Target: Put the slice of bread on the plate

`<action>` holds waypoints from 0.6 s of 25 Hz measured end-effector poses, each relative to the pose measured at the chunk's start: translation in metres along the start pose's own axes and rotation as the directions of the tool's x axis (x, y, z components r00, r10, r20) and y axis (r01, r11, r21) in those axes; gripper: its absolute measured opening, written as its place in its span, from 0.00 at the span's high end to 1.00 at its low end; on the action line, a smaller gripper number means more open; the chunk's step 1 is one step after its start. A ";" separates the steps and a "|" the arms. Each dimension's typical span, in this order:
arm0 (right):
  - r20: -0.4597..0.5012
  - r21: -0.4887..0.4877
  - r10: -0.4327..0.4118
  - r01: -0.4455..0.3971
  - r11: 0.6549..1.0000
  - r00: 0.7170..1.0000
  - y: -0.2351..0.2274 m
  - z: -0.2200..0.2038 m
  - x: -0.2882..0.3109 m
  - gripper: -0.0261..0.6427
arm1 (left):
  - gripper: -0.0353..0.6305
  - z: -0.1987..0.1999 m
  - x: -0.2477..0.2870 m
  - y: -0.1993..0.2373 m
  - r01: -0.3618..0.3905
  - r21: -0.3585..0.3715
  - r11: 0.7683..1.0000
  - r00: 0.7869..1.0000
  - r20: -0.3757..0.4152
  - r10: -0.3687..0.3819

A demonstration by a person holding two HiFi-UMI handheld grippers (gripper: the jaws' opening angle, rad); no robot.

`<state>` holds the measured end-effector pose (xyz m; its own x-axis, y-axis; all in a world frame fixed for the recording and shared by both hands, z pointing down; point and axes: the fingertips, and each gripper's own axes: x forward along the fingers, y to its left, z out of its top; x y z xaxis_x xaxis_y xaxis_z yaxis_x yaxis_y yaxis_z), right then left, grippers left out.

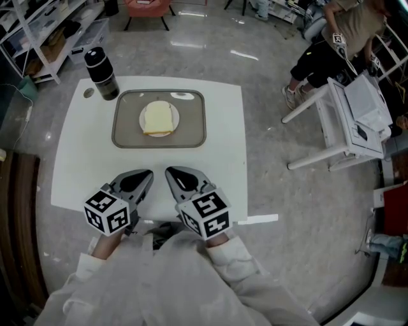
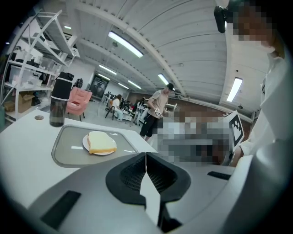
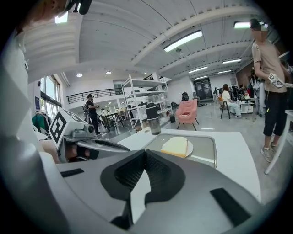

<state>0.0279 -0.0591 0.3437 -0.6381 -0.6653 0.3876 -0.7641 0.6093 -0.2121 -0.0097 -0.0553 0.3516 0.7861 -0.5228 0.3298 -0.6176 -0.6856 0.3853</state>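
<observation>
The slice of bread (image 1: 159,118) lay on the white plate (image 1: 176,119) at the middle of the tray (image 1: 127,130). The left tongs (image 1: 146,174) and right tongs (image 1: 171,172) were clenched on nothing, well short of that tray. The placing looked done, so no further grasp seemed needed.

1. The slice of bread (image 1: 159,119) covers most of the plate (image 1: 176,118); only its rim shows.
2. The head view's top edge cuts off the pink chair (image 1: 147,7) and the person (image 1: 341,35).
</observation>
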 end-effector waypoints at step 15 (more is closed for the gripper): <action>-0.012 -0.031 0.017 -0.017 0.999 1.000 -0.004 0.001 -0.007 0.94 | 0.93 0.005 0.009 -0.010 0.005 -0.011 1.000 1.000 0.008 -0.005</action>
<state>0.0358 -0.0573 0.3412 -0.6498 -0.6496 0.3947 -0.7496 0.6339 -0.1907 0.0032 -0.0557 0.3465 0.7895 -0.5234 0.3206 -0.6137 -0.6828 0.3965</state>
